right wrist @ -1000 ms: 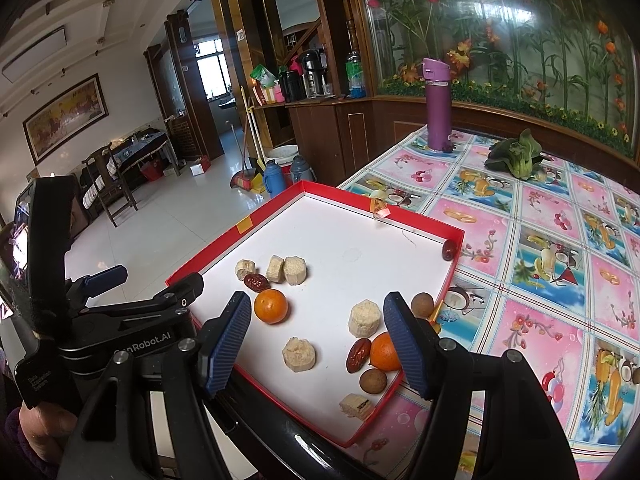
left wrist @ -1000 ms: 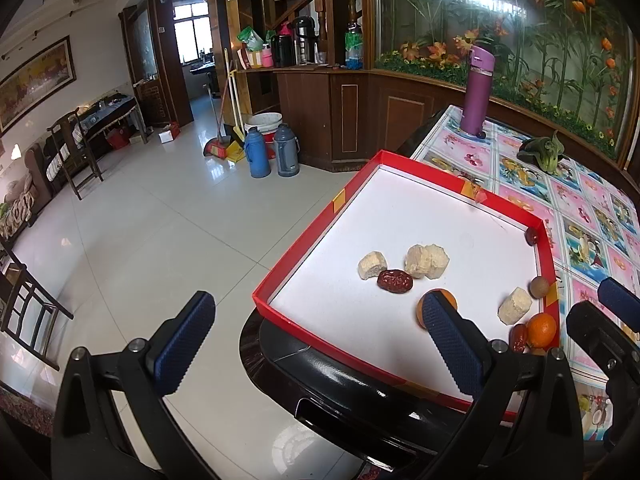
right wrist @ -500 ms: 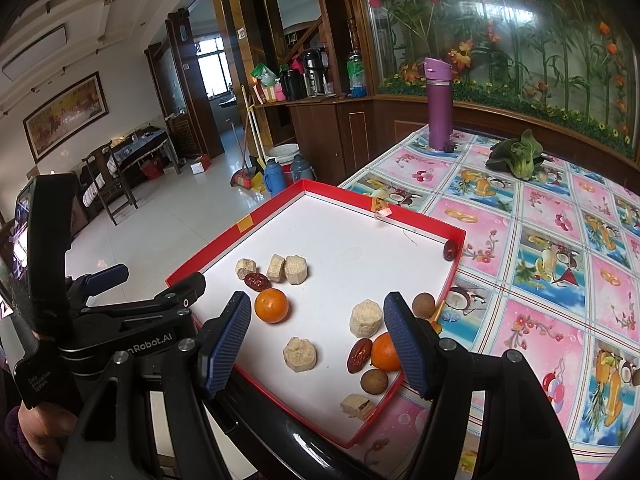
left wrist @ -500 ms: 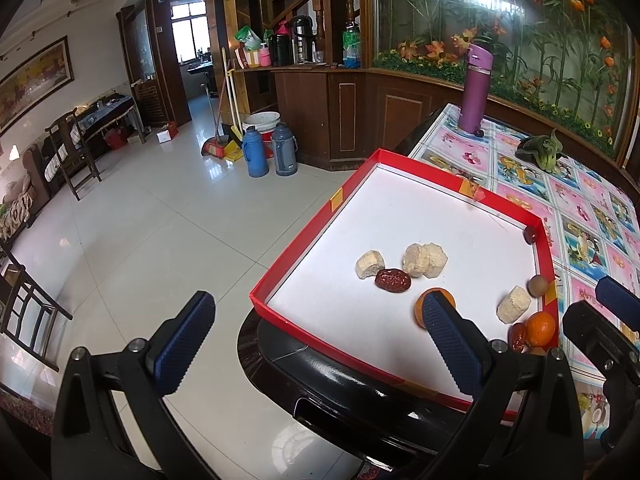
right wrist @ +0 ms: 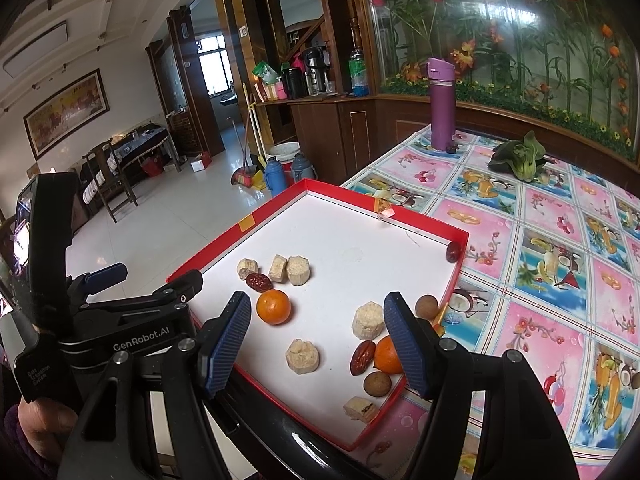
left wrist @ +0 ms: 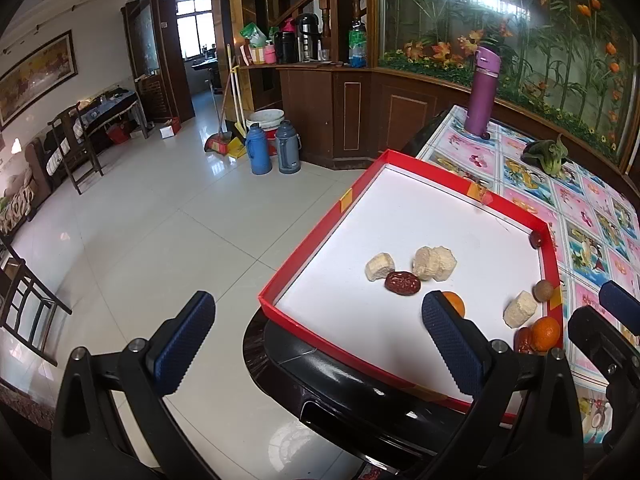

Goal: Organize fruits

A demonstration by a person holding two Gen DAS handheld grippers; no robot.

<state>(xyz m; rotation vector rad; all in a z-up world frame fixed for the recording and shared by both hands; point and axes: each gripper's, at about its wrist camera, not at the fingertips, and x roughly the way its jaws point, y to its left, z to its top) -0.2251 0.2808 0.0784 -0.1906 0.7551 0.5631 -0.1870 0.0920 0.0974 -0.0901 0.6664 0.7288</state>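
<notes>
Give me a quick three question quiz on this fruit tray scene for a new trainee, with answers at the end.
1. True or false: the right gripper is shut on an orange.
2. How many oranges lie in the red tray?
3. Where is the purple bottle: A) in the tray, B) on the tablecloth, C) on the floor?

Key: 1 false, both it and the left gripper are open and empty. 2 two. 3 B.

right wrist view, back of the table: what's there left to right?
Tall purple flask → small dark fruit at its base → green leafy vegetable, all on the floral tablecloth.
</notes>
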